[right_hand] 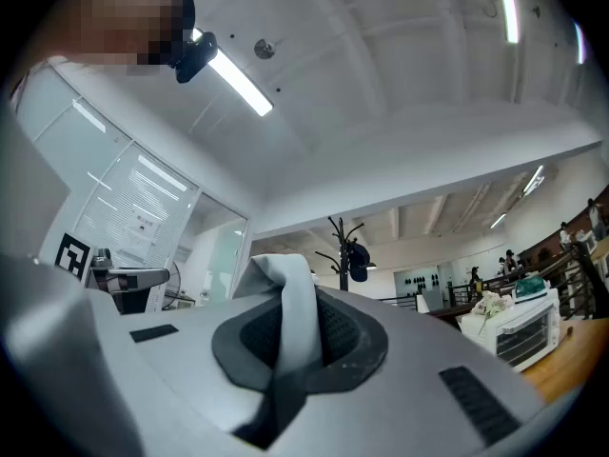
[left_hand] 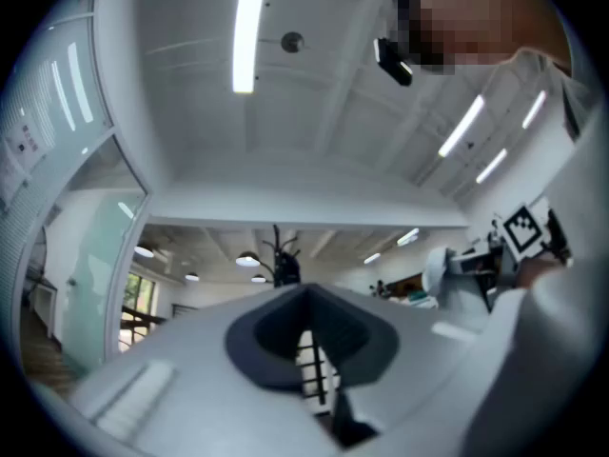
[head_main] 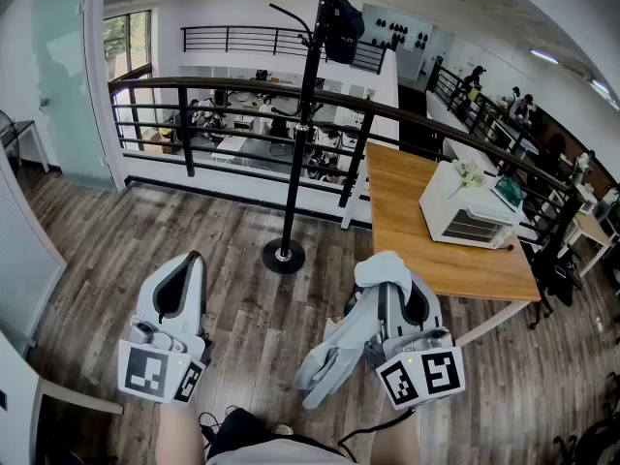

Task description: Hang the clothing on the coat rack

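The black coat rack (head_main: 302,114) stands on the wood floor ahead of me, its round base (head_main: 283,256) just beyond both grippers. A dark item (head_main: 342,27) hangs from its top hooks. My right gripper (head_main: 392,294) is shut on a pale grey piece of clothing (head_main: 334,356) that droops down its left side. In the right gripper view the clothing (right_hand: 290,303) runs up between the jaws, with the coat rack (right_hand: 343,250) far behind. My left gripper (head_main: 179,289) is held low at the left, shut and empty. The left gripper (left_hand: 304,298) view shows the rack (left_hand: 279,260) in the distance.
A black railing (head_main: 232,90) runs behind the rack over a lower office floor. A wooden table (head_main: 436,250) stands to the right with a white appliance (head_main: 465,206) on it. A glass wall (head_main: 58,76) lies at the left.
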Demonstrator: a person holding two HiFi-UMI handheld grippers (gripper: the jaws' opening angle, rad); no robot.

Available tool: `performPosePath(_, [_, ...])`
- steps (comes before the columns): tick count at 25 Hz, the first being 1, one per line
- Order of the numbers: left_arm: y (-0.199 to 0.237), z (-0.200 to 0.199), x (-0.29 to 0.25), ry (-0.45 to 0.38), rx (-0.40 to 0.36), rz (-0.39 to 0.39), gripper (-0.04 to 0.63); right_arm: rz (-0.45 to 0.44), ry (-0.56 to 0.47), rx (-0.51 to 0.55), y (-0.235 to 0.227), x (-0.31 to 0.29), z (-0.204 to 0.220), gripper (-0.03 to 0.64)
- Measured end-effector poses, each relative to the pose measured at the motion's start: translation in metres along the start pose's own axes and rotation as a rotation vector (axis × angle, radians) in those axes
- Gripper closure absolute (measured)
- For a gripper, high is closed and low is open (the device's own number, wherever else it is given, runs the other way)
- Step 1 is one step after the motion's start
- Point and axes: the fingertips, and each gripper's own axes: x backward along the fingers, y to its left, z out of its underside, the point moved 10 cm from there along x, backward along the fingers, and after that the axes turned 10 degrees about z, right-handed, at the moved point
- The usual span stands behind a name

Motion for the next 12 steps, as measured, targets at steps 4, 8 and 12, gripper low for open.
performPosePath(4, [0.005,0.004,-0.013,-0.008,0.003,0.008,0.589,-0.001,0.0,0.009,0.0,-0.006,0.001,0.611])
performPosePath(8, [0.008,0.001,-0.022,-0.02,-0.006,0.031,0.589,0.0,-0.006,0.009,0.002,-0.009,-0.001,0.611])
performPosePath(12, [0.012,0.0,-0.027,-0.03,-0.017,0.026,0.589,-0.013,-0.016,0.009,0.002,-0.016,0.001,0.611])
